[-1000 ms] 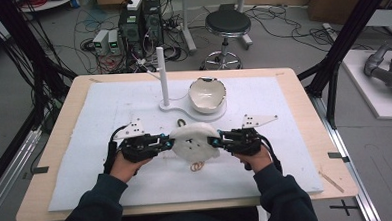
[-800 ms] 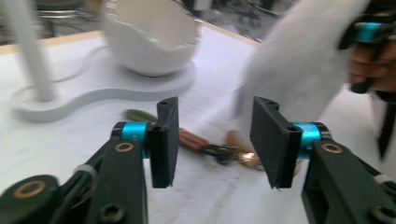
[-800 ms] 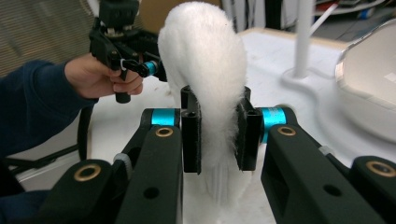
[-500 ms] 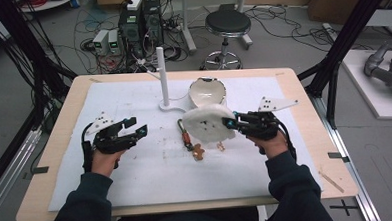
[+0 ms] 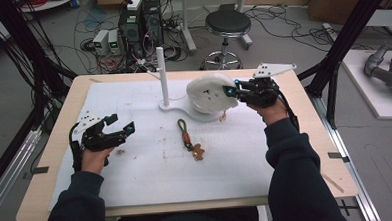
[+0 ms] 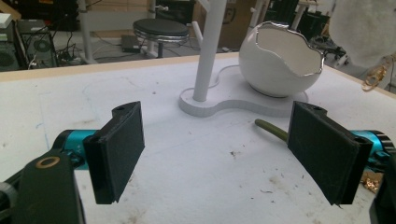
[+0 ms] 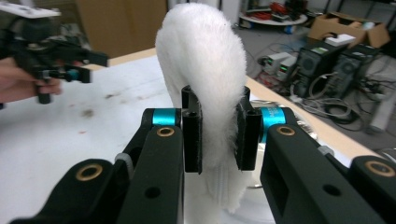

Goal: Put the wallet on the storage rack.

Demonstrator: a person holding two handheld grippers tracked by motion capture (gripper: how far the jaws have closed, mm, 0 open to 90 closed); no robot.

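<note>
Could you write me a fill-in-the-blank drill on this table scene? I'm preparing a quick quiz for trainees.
1. The right claw is shut on a fluffy ____ plush.
2. The left claw has just been opening; its jaws stand ____ with nothing between them.
3. The keychain lies on the ____ mat.
4. The eggshell-shaped bowl stands beside the white ____.

Missing words: white; open; white; post

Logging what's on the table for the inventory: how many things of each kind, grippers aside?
White fluffy plush: 1
White egg-shaped bowl: 1
White post stand: 1
Keychain with cord: 1
Total: 4
</note>
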